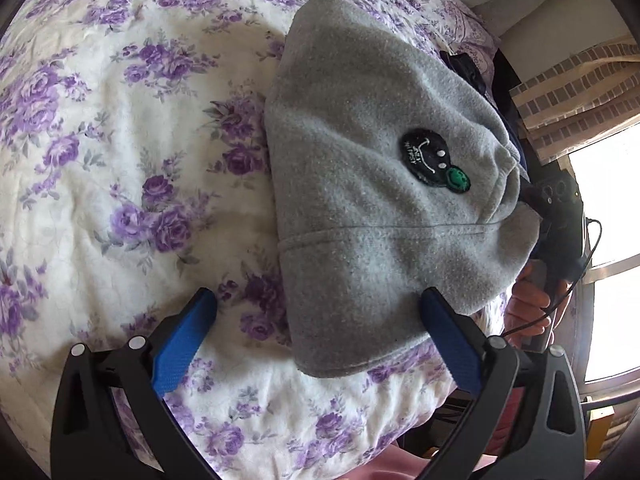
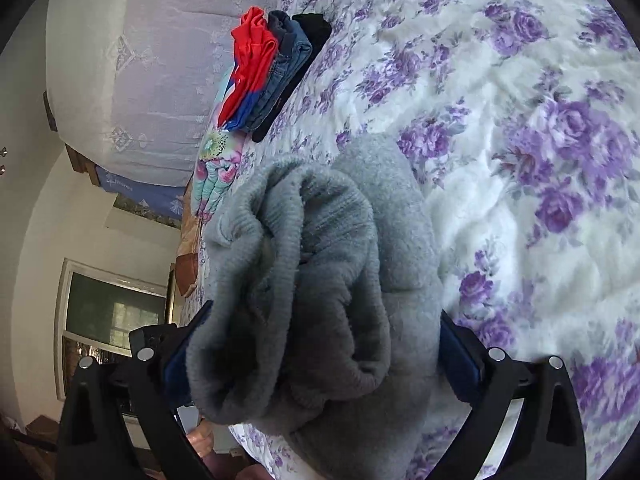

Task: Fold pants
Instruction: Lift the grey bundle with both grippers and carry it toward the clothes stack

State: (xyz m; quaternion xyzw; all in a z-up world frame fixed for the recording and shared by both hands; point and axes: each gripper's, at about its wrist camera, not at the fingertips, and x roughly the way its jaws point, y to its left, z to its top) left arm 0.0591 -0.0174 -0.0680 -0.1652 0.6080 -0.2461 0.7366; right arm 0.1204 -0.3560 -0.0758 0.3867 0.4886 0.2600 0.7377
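The left gripper (image 1: 316,312), its blue-padded black jaws spread wide, hovers over the near end of the grey fleece pants (image 1: 380,184), already folded into a thick bundle on the white quilt printed with purple roses (image 1: 120,160). It holds nothing: the right-hand pad sits at the bundle's near right corner, while the left-hand pad hangs over bare quilt, well clear of the cloth.

The right gripper (image 2: 320,340) is also spread wide, with the bunched ribbed waistband or cuffs of the pants lying between its pads. Cloth hides both pads, so whether they are actually pinching it cannot be told; the jaws do not look closed. In the left wrist view this gripper's dark body and the hand (image 1: 528,304) that carries it appear at the bundle's right edge.

The bundle's long axis runs from near to far, away from the left gripper, with a black and green embroidered patch (image 1: 434,160) on its upper face. By this judgement the fold is nearly done, and any final move turns on the right gripper, which is at the loose right edge, while the left stands nearest the near hem.

Far off on the quilt, a stack of folded red, denim-blue and black clothes (image 2: 276,68) waits.
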